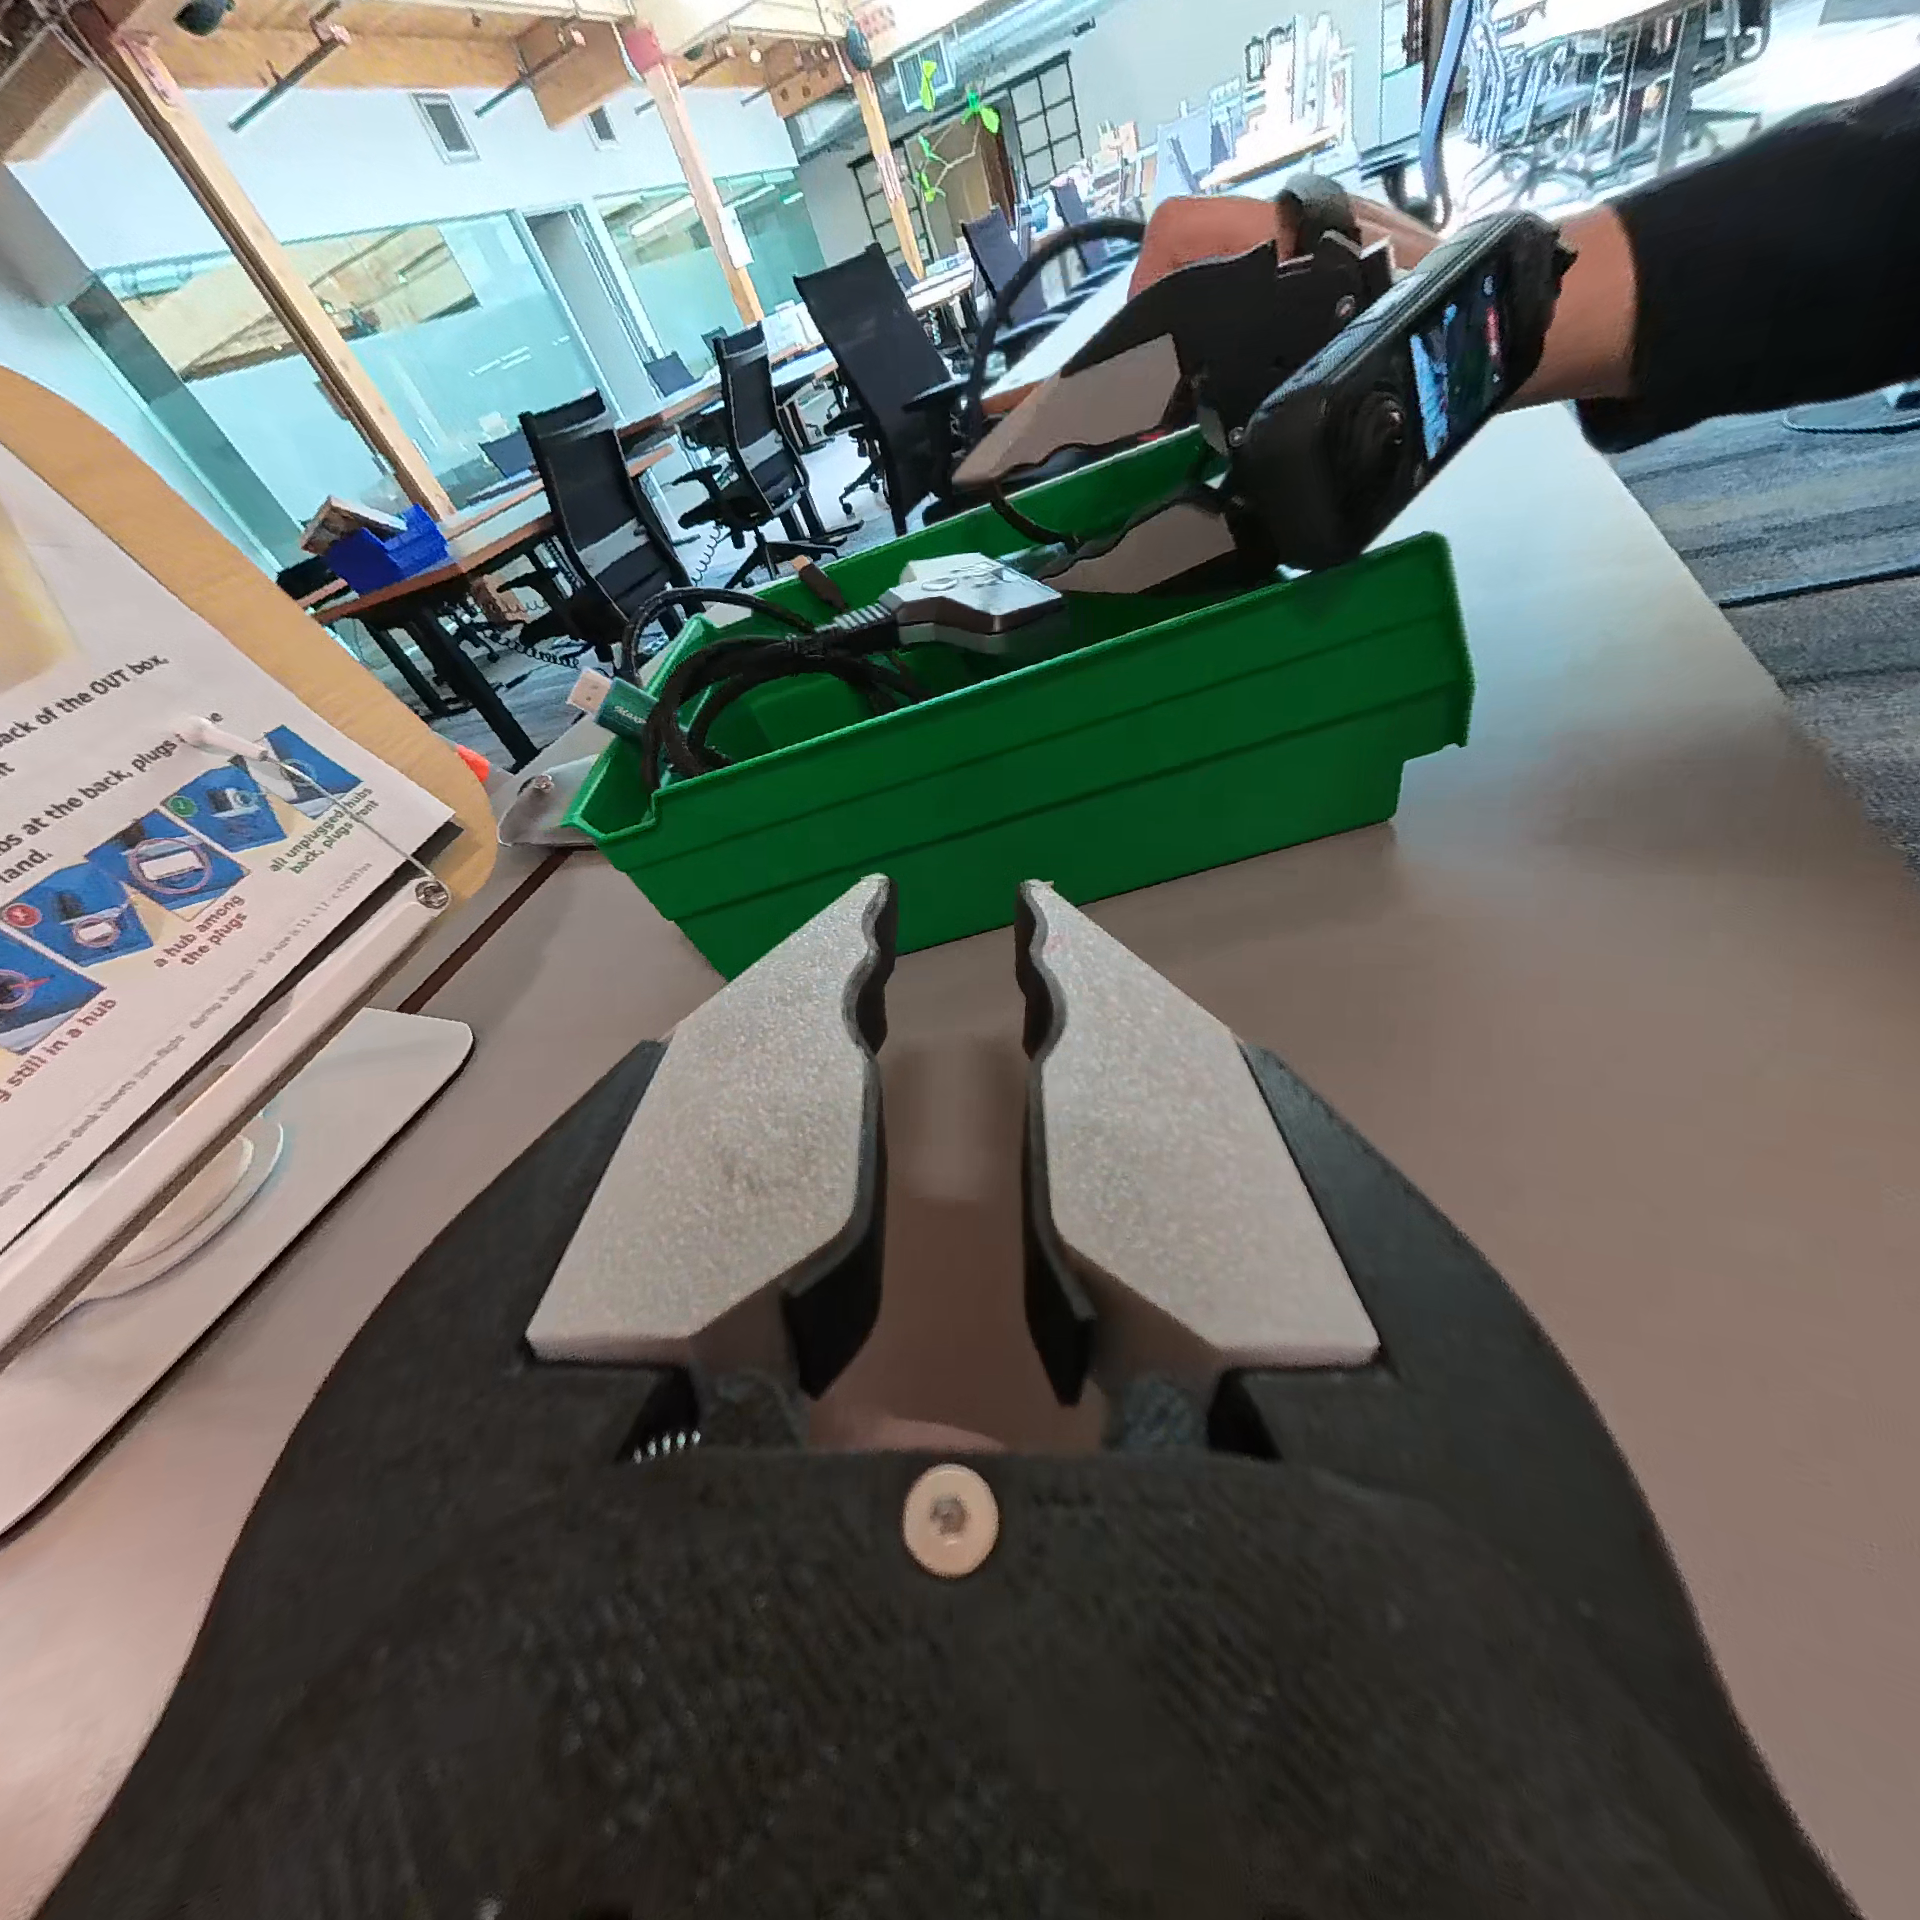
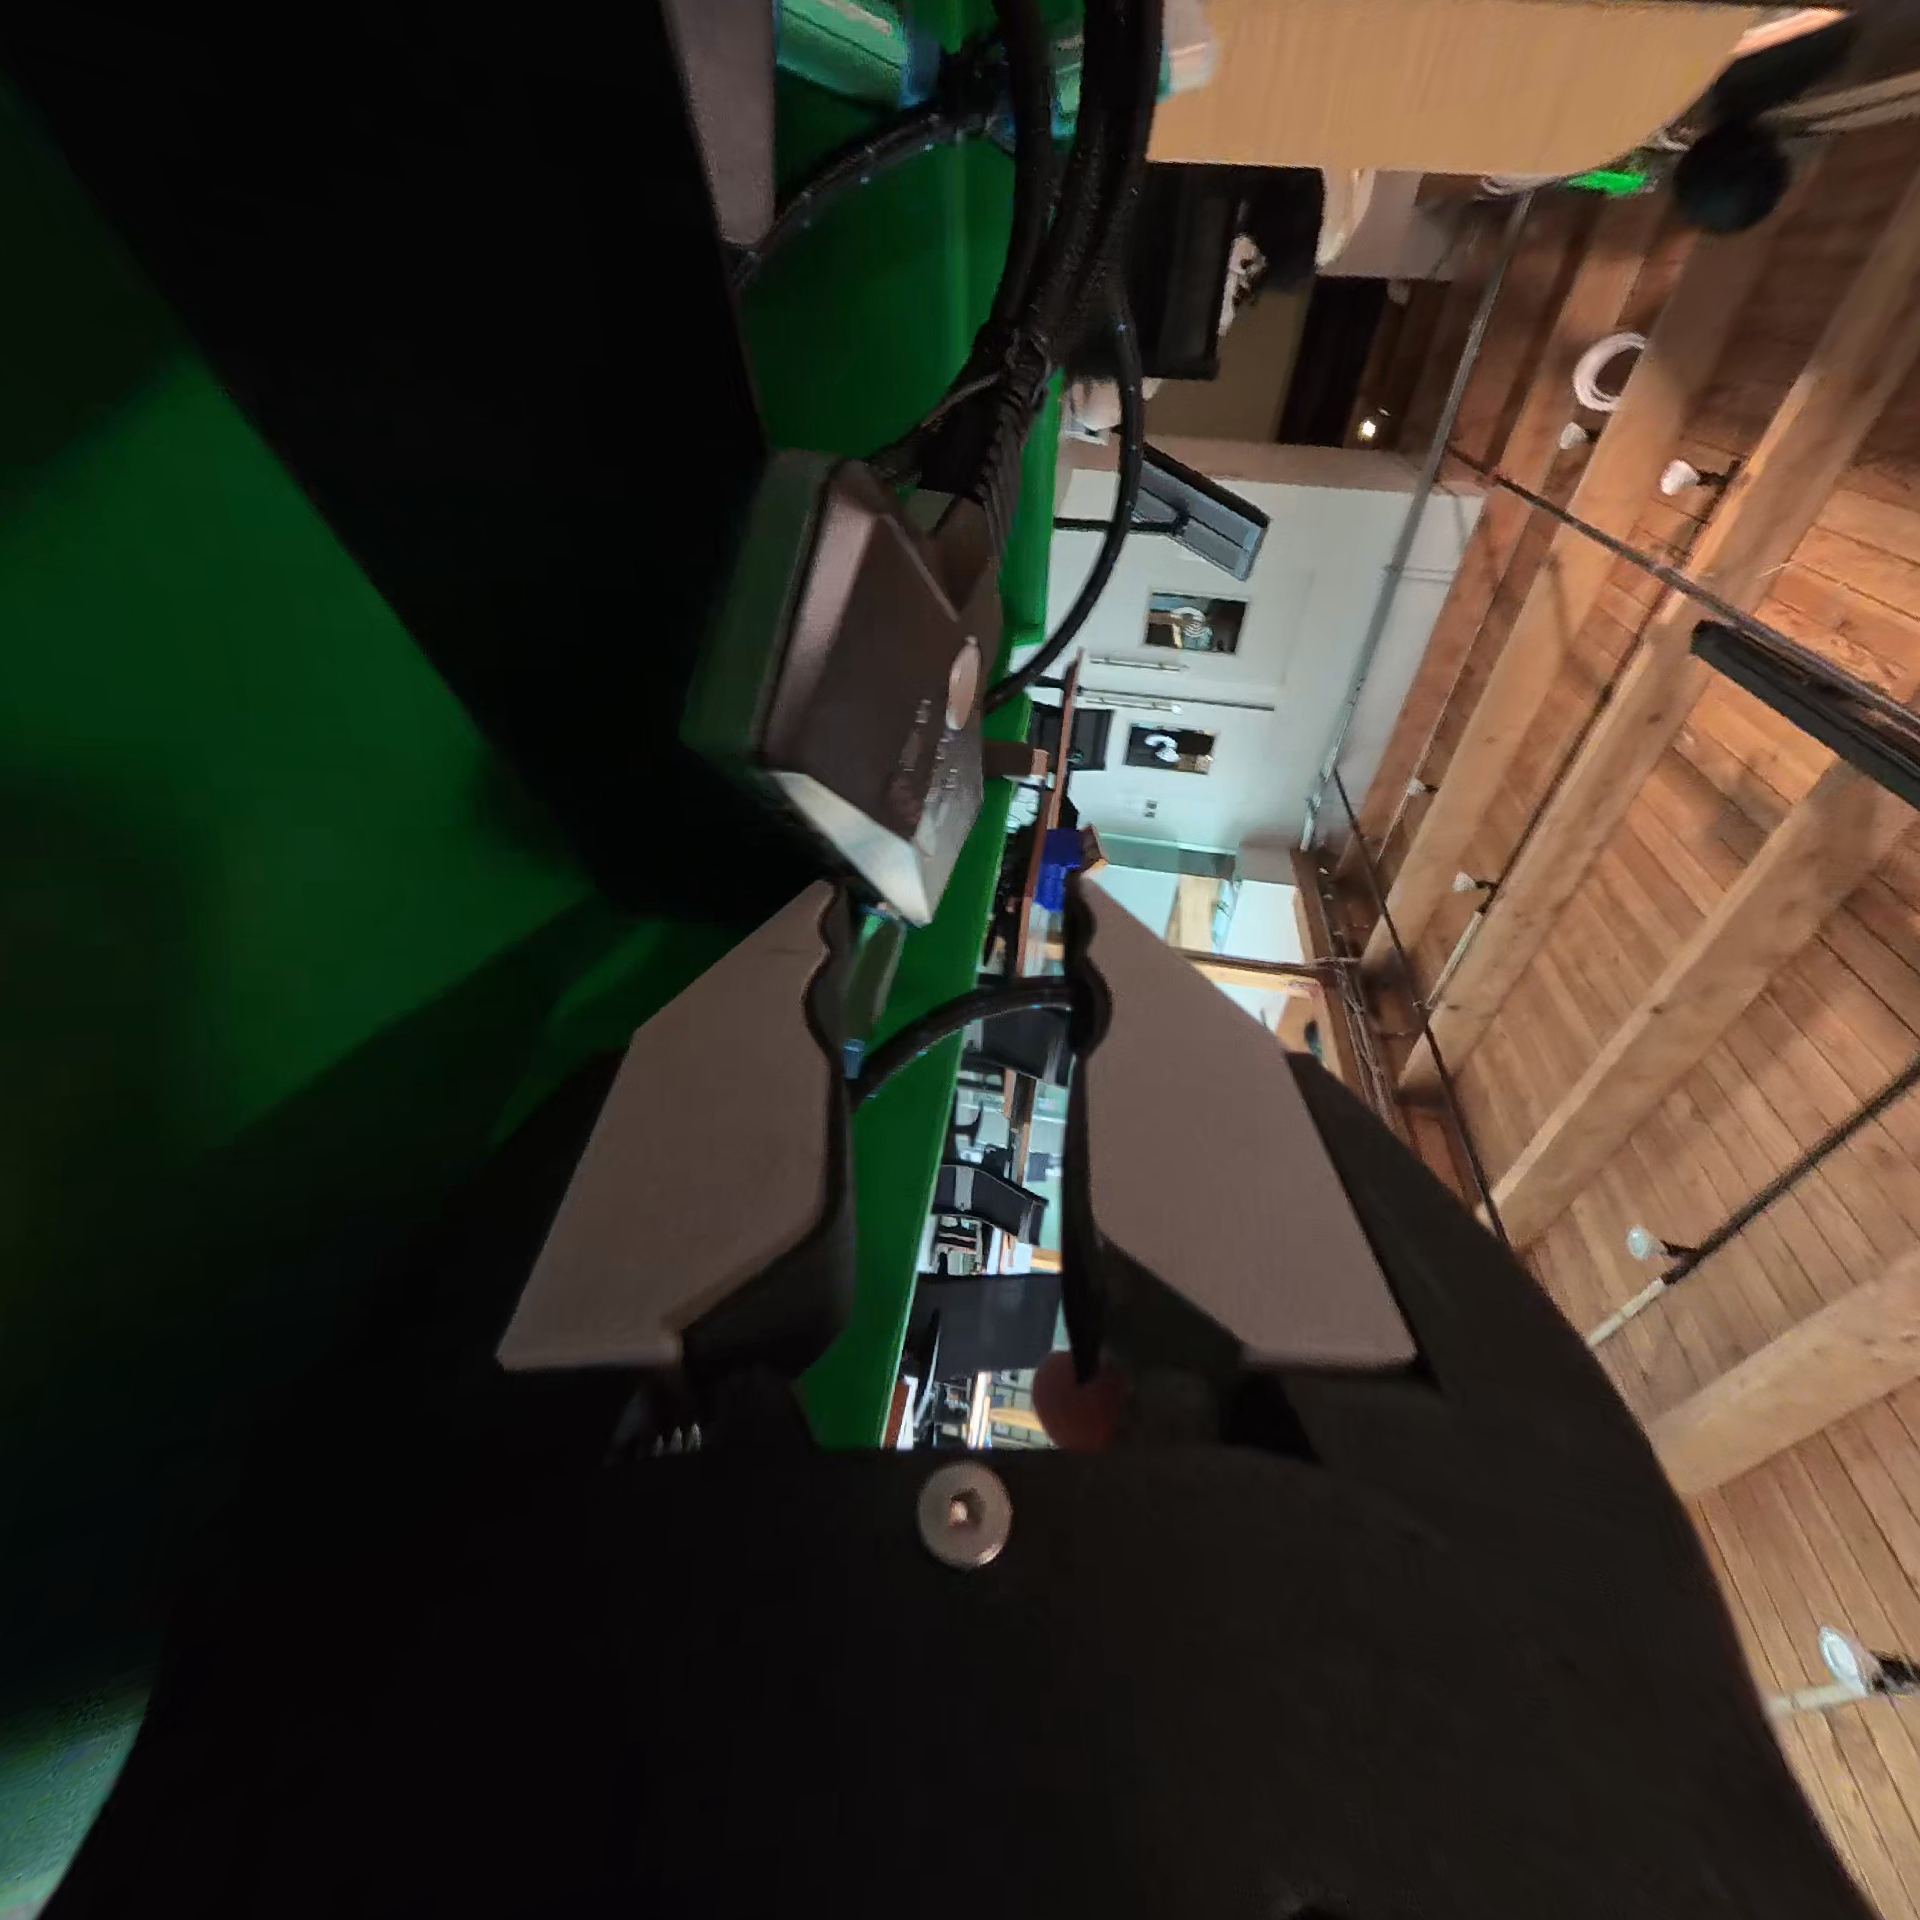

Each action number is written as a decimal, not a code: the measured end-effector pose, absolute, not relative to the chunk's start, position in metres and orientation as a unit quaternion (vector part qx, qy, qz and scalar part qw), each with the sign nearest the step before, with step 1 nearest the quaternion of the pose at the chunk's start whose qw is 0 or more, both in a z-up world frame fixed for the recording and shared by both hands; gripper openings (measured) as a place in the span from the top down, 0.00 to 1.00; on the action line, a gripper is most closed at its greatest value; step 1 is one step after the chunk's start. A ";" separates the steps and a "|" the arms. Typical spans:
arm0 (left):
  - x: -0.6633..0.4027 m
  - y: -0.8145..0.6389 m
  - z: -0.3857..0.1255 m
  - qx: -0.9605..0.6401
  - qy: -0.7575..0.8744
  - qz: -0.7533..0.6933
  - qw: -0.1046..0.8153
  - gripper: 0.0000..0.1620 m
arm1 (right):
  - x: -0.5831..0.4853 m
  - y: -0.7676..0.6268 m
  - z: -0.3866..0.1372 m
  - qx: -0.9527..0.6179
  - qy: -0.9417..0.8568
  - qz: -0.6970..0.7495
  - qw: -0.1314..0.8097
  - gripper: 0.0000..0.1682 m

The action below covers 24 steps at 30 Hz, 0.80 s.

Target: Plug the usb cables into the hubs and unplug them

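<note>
My left hand-held gripper (image 1: pixel 954 940) hovers low over the smooth grey-brown desk (image 1: pixel 1455 1039), its two wedge-shaped fingers (image 1: pixel 748 1132) standing apart with nothing between them. Each finger has a speckled grey face and a black wavy inner edge, set in a coarse black printed body.

Just ahead of the tips sits a green plastic bin (image 1: pixel 1039 769), long and rectangular with stepped ribbed walls, lying near the desk's left edge. Inside it rests a flat grey metallic hub (image 1: pixel 971 603) with bevelled corners, and black braided cables (image 1: pixel 727 675) coiled loosely at the bin's left end; one plug with a green collar (image 1: pixel 613 707) overhangs the rim.

My right hand-held gripper (image 1: pixel 1023 514) reaches into the bin from its far right end, rolled on its side, fingers apart. In the right wrist view, the right hand-held gripper (image 2: pixel 951 899) has its tips just short of the hub (image 2: pixel 873 686); a thin black cable (image 2: pixel 935 1029) crosses the gap between the fingers, unclamped. The bin's inner wall (image 2: pixel 312 727) is smooth green.

At the desk's left edge stands a wood-backed board carrying a printed sheet (image 1: pixel 156 831), on a pale flat base.
</note>
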State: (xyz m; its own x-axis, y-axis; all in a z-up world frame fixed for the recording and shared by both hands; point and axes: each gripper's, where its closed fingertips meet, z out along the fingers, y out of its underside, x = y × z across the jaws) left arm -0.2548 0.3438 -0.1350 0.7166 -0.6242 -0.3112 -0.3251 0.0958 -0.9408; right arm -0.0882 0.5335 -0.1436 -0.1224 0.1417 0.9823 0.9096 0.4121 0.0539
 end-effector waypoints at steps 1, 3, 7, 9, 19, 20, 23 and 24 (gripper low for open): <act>-0.256 0.344 -0.135 -0.663 0.359 -0.114 0.647 0.88 | -0.090 0.535 -0.147 -0.401 -0.664 -0.359 0.519 0.84; -0.257 0.344 -0.136 -0.663 0.360 -0.113 0.647 0.88 | -0.092 0.536 -0.152 -0.396 -0.681 -0.348 0.508 0.88; -0.257 0.343 -0.134 -0.661 0.360 -0.116 0.647 0.88 | -0.101 0.534 -0.159 -0.369 -0.720 -0.321 0.493 0.71; -0.256 0.343 -0.135 -0.661 0.362 -0.117 0.647 0.88 | -0.109 0.534 -0.157 -0.344 -0.732 -0.317 0.495 0.82; -0.254 0.345 -0.139 -0.666 0.361 -0.123 0.641 0.88 | -0.108 0.527 -0.134 -0.448 -0.826 -0.140 0.313 0.87; -0.253 0.346 -0.141 -0.668 0.363 -0.123 0.638 0.88 | -0.108 0.525 -0.132 -0.465 -0.838 -0.116 0.261 0.87; -0.248 0.347 -0.146 -0.671 0.372 -0.118 0.630 0.88 | -0.110 0.528 -0.129 -0.499 -0.858 -0.089 0.086 0.87; -0.247 0.347 -0.147 -0.671 0.374 -0.117 0.629 0.88 | -0.110 0.530 -0.129 -0.516 -0.852 -0.085 0.024 0.87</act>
